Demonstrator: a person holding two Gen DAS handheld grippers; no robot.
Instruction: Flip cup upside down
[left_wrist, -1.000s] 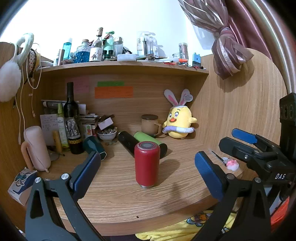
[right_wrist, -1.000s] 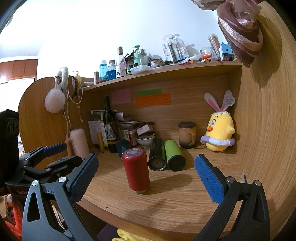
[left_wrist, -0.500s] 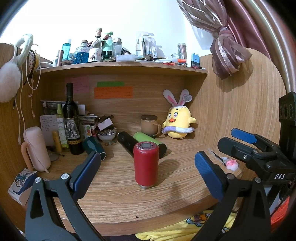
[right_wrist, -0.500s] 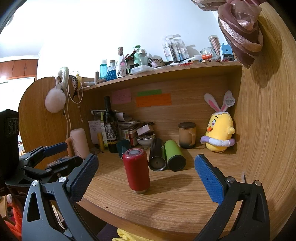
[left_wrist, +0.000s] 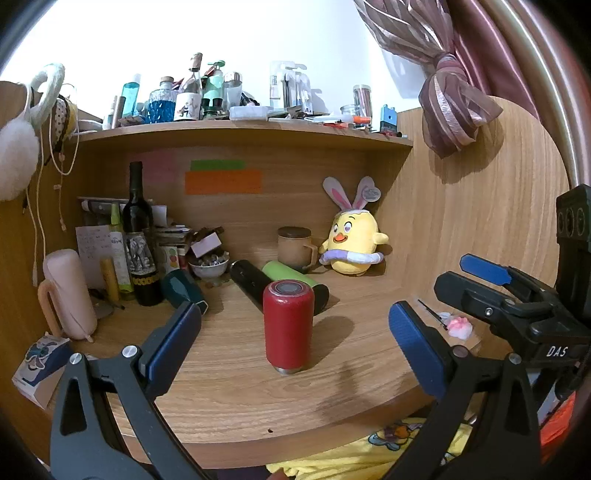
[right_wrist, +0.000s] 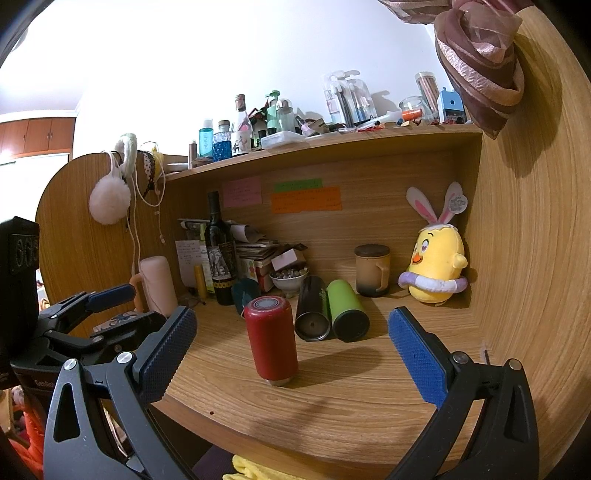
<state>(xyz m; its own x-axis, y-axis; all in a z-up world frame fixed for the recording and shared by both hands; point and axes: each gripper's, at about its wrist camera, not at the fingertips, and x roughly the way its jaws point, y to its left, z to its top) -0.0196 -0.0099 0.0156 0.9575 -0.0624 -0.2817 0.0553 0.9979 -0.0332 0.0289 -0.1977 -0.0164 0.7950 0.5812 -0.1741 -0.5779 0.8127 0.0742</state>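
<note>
A red cup stands on the wooden worktop, its narrow metal end down and its flat round end up, free of both claws. The left claw hangs wide apart in front of it, holding nothing, the cup seen between its blue pads. The right claw is just as wide and bare, off to the right of the left one, with the cup ahead between its fingers. Just behind the cup 2 bottles lie on their sides, 1 black and 1 green, touching each other. Farther back stand a brown mug, a yellow plush chick and a dark wine bottle
</note>
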